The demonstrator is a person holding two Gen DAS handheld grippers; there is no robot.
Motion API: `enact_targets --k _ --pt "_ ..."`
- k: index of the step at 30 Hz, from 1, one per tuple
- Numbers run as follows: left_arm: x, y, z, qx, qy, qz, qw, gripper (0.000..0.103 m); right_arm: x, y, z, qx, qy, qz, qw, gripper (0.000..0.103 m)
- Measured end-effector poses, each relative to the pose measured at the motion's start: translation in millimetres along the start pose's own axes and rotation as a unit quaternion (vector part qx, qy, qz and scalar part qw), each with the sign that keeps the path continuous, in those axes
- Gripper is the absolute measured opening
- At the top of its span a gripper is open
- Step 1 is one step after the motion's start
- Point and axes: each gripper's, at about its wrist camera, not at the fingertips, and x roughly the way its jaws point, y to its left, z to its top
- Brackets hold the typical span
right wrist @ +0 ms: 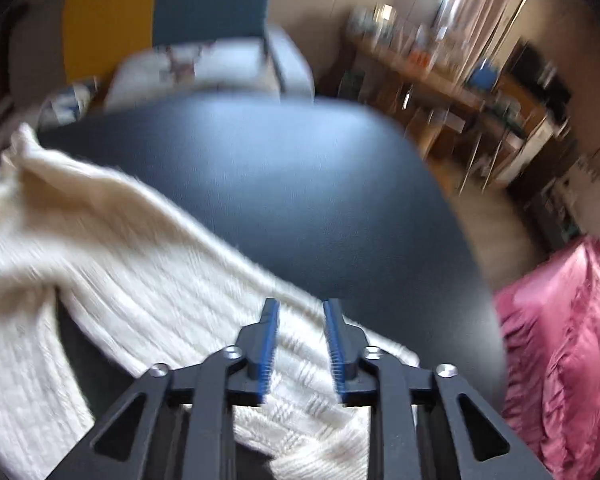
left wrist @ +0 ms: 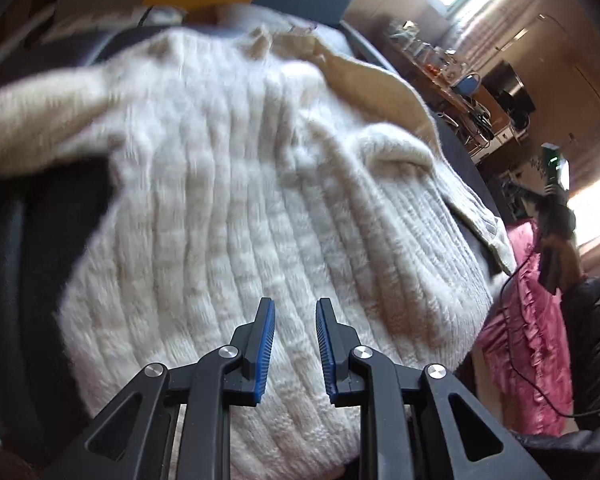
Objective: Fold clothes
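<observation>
A cream ribbed knitted sweater [left wrist: 252, 208] lies spread over the dark leather-like bench top [right wrist: 300, 184], its body toward the left side, one sleeve [right wrist: 172, 272] trailing toward the near right edge. The left gripper [left wrist: 295, 344] hovers over the sweater's body, fingers apart, holding nothing. The right gripper [right wrist: 301, 348] hangs above the sleeve, fingers likewise apart and empty. To fold cleanly, I judge the right should pinch the sleeve near its cuff while the left pins the body flat.
</observation>
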Motion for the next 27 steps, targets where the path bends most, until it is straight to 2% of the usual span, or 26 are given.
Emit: enact_targets --k 1,4,7,9,12,14,16,18,19,20,21,24,27 --pt "0 -1 4 0.002 -0.002 -0.002 1.0000 0.020 -10 9 3 -0.003 -0.016 0.032 0.999 0.056" --pt "4 -6 17 0.008 -0.007 -0.009 0.9999 0.020 -23 47 17 -0.019 -0.031 0.144 0.989 0.056" --pt "12 -18 25 0.025 -0.006 -0.009 0.9996 0.020 -4 96 36 -0.035 -0.012 0.235 0.971 0.056" --pt "22 -26 23 0.034 0.005 -0.009 0.9994 0.020 19 132 49 -0.044 0.011 0.265 0.963 0.056" --pt "41 -32 15 0.047 0.038 -0.012 0.9981 0.020 47 176 57 -0.048 0.034 0.259 0.964 0.056" --pt "45 -31 9 0.049 0.042 -0.015 0.9978 0.020 78 188 60 -0.041 0.057 0.242 0.968 0.056" --pt "44 -28 7 0.047 0.045 -0.027 0.9976 0.020 104 190 65 -0.043 0.081 0.203 0.975 0.056" --pt "42 -23 9 0.034 0.052 -0.047 0.9969 0.020 114 189 68 -0.050 0.068 0.180 0.980 0.056" --pt "37 -19 14 0.025 0.052 -0.071 0.9958 0.020 117 189 69 -0.054 0.058 0.169 0.982 0.058" --pt "29 -14 22 0.019 0.041 -0.096 0.9944 0.020 119 186 71 -0.050 0.054 0.167 0.983 0.059" --pt "19 -11 32 0.020 0.022 -0.101 0.9944 0.020 117 184 72 -0.047 0.054 0.171 0.983 0.060" --pt "-9 1 85 0.042 -0.049 -0.076 0.9950 0.020 107 180 77 -0.047 0.049 0.190 0.979 0.060" --pt "-17 10 150 0.051 -0.097 -0.080 0.9908 0.023 100 186 75 -0.061 0.040 0.220 0.973 0.062"
